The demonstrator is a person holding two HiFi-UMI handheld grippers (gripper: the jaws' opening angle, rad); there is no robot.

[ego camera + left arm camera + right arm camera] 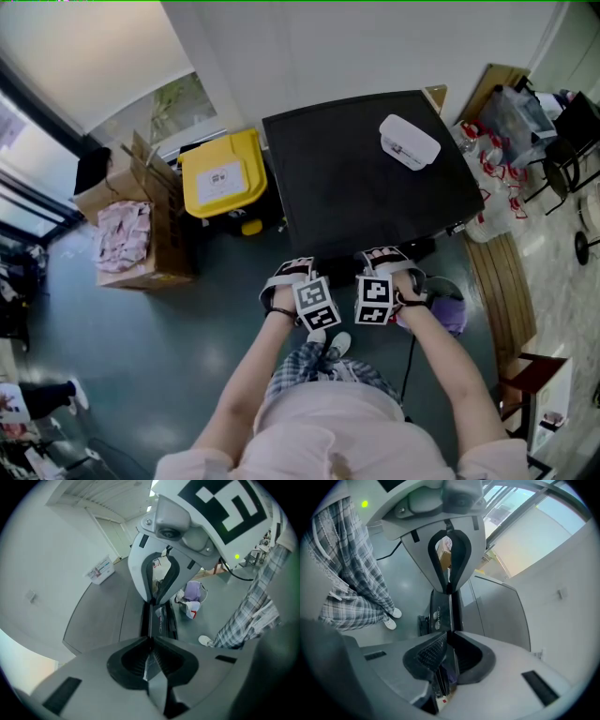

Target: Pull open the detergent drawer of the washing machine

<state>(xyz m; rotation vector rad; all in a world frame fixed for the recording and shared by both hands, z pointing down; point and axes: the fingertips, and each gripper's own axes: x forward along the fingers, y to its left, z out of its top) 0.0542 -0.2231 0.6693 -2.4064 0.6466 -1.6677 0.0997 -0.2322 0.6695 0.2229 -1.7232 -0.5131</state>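
Observation:
I see the dark washing machine from above, with a white box on its lid. Both grippers sit side by side at its front edge. My left gripper is shut, its pads pressed on the thin dark upper edge of the drawer front. My right gripper is shut on the same edge, just to the right. Each gripper view shows the other gripper pinching that edge further along. How far out the drawer stands is hidden by the grippers.
A yellow bin and cardboard boxes stand left of the machine. A purple bag lies on the floor by the right hand, beside a wooden bench. Bottles crowd the right side. The person's shoes are just below the grippers.

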